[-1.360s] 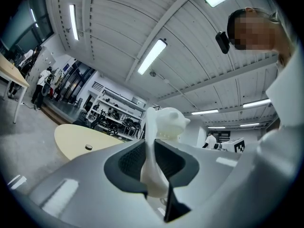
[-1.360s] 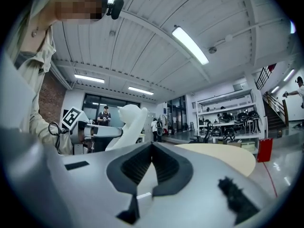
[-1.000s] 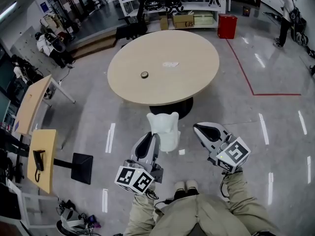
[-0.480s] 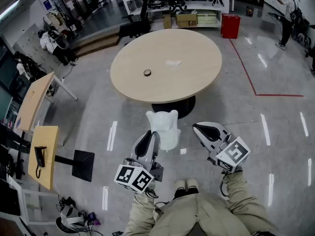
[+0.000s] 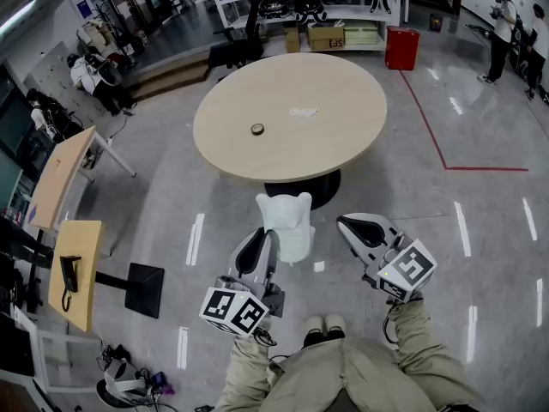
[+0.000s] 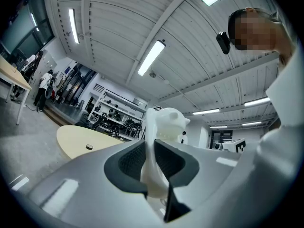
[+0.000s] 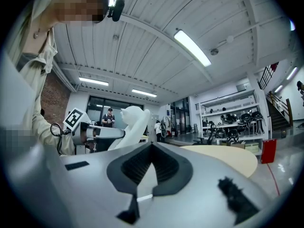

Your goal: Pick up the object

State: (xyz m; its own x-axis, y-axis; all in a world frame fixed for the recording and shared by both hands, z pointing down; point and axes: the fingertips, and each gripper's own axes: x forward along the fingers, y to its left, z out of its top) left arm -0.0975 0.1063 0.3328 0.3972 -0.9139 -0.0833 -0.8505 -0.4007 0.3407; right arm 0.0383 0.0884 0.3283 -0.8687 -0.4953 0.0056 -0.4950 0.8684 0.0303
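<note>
A white moulded plastic object (image 5: 287, 223) with two ear-like points hangs over the floor in front of me, pinched at its thin edge by my left gripper (image 5: 262, 237). In the left gripper view the object (image 6: 165, 122) rises between the dark pads (image 6: 130, 161), which press on it. My right gripper (image 5: 344, 223) is held beside it, a little to the right, shut with nothing in it; its tips meet in the right gripper view (image 7: 152, 145), where the object (image 7: 131, 120) shows at the left.
A round beige table (image 5: 343, 136) stands ahead with a small tape roll (image 5: 256, 129) and a white scrap (image 5: 302, 111) on it. Wooden desks (image 5: 60, 178) and a black floor plate (image 5: 144, 290) lie left. A red bin (image 5: 401, 46), shelves and two people (image 5: 500, 20) are far back.
My head view has shifted slightly, so the table sits a bit lower and to the right. A second person has come into view far right. Both grippers and the white object hold still.
</note>
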